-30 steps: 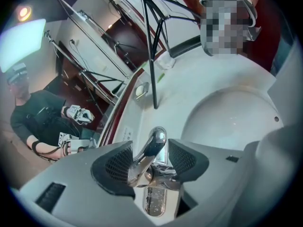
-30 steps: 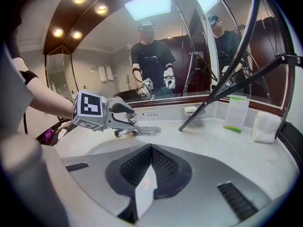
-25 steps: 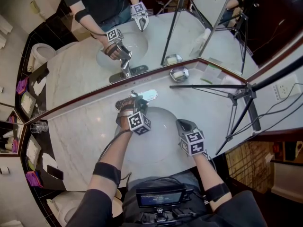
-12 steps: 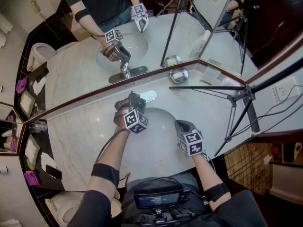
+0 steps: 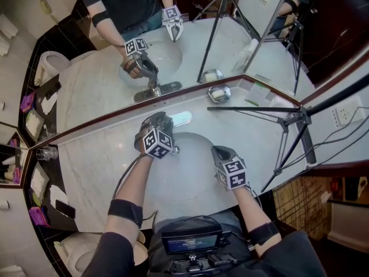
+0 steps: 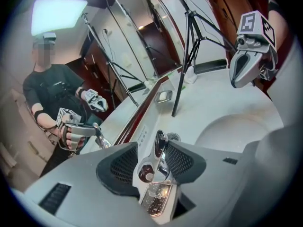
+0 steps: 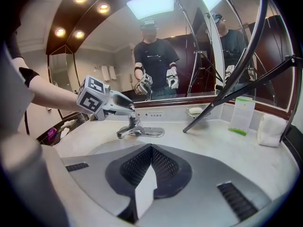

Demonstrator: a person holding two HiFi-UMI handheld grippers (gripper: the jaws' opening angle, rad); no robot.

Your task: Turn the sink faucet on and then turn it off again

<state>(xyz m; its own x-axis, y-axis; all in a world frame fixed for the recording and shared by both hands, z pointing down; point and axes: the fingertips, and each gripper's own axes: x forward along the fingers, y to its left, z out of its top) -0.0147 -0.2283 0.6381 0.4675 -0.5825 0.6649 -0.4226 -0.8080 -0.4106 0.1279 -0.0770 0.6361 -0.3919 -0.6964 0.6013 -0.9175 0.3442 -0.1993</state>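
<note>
Your left hand-held gripper [image 6: 159,149] is clamped on the chrome lever [image 6: 156,181] of the faucet [image 7: 136,129]. Its jaws have just been closing with the lever between them, and the left gripper view shows the dark meshed pads [image 6: 124,163] pressed to the lever's sides. In the head view the left hand-held gripper [image 5: 164,122] reaches from the left over the back rim of the sink basin [image 5: 187,180]. It points down and away from you, with your hand wrapped around its grip behind the marker cube. The right gripper view catches it from the side, its jaw tips on top of the faucet and the spout pointing out over the basin.

Your right hand-held gripper [image 7: 151,151] is clenched and empty, its pads meeting in a single line. In the head view the right hand-held gripper [image 5: 218,151] hovers over the basin's right side, apart from the faucet and aimed toward it.

The faucet stands at the middle of the basin's back edge. Its oval base plate lies on the pale marble surface [image 5: 92,166], just in front of the mirror [image 5: 98,79], which repeats both grippers and the faucet. To the faucet's right, at the mirror's foot, sits a chrome soap dish [image 5: 219,92]. A black tripod [image 5: 291,119] stands farther right, one leg slanting across the surface. A drinking glass [image 5: 47,153] stands at the surface's far left end.
</note>
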